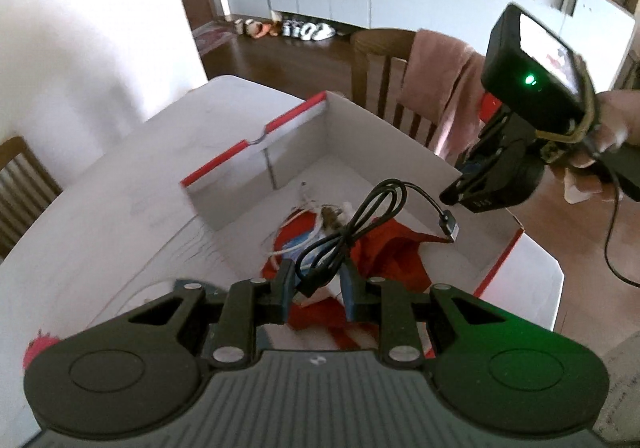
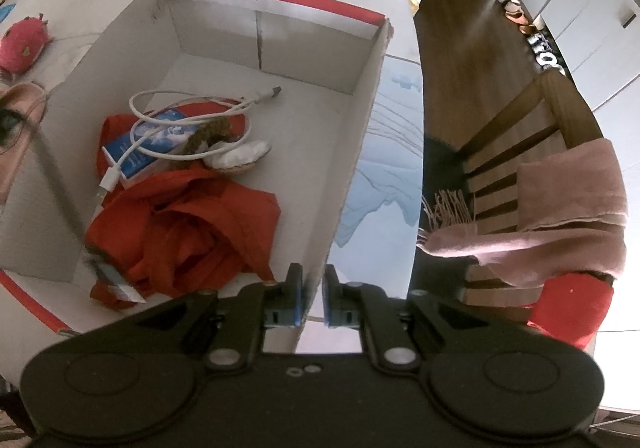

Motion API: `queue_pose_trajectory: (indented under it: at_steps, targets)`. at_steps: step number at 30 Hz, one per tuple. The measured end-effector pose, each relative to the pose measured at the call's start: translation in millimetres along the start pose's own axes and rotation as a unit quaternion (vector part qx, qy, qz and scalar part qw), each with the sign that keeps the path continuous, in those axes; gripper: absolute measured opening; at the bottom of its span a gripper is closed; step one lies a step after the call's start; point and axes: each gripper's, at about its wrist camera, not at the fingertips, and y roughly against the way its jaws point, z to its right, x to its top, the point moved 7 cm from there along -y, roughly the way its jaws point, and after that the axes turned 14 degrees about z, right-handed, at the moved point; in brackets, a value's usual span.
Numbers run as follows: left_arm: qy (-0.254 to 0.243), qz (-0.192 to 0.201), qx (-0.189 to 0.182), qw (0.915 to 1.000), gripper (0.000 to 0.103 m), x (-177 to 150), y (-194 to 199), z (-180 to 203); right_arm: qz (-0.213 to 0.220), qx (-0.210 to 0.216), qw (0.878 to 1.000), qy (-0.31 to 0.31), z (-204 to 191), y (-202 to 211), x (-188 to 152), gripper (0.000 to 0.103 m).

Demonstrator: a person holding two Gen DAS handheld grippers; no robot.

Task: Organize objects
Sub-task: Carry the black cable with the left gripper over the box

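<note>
A white cardboard box (image 1: pixel 360 128) with a red rim stands open on the table. In it lie a red cloth (image 2: pixel 188 224), a white cable (image 2: pixel 180 120), a blue-and-white packet (image 2: pixel 152 144) and a small white and brown object (image 2: pixel 236 152). My left gripper (image 1: pixel 318 284) is shut on a coiled black cable (image 1: pixel 360 216), which hangs over the box's inside, its plug (image 1: pixel 450 226) sticking out to the right. My right gripper (image 2: pixel 313 300) is shut on the box's right side wall (image 2: pixel 360 120) and points steeply down. It also shows in the left wrist view as the right gripper (image 1: pixel 480 192), held by a hand.
A pink plush toy (image 2: pixel 22 44) and a pink slipper (image 2: pixel 16 116) lie on the table (image 1: pixel 100 208) left of the box. A light blue cloth (image 2: pixel 380 184) lies right of it. A wooden chair (image 2: pixel 520 120) draped with a pink scarf (image 2: pixel 560 208) stands beyond the table edge.
</note>
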Motion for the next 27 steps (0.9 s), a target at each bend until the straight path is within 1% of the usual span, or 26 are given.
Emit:
queue_pose_trajectory:
  at_steps: [6,9,16,21,27]
  targets:
    - [-0.018,-0.019,-0.005,0.9997,0.023,6,-46,11,0.003,0.005,1.0,0.002,0,1,-1,0.008]
    - [-0.024,-0.03,0.0,0.9993,0.023,8,-68,15,0.003,0.008,1.0,-0.001,2,2,-1,0.008]
    - [-0.018,-0.053,0.017,0.9983,0.023,11,-109,10,0.005,0.014,1.0,-0.004,3,4,-2,0.009]
    - [-0.018,-0.072,0.029,0.9969,0.023,10,-132,5,0.005,0.018,1.0,-0.003,3,3,-1,0.008]
    - [-0.017,-0.097,0.031,0.9947,0.023,4,-150,6,0.006,0.019,1.0,0.0,2,3,-2,0.006]
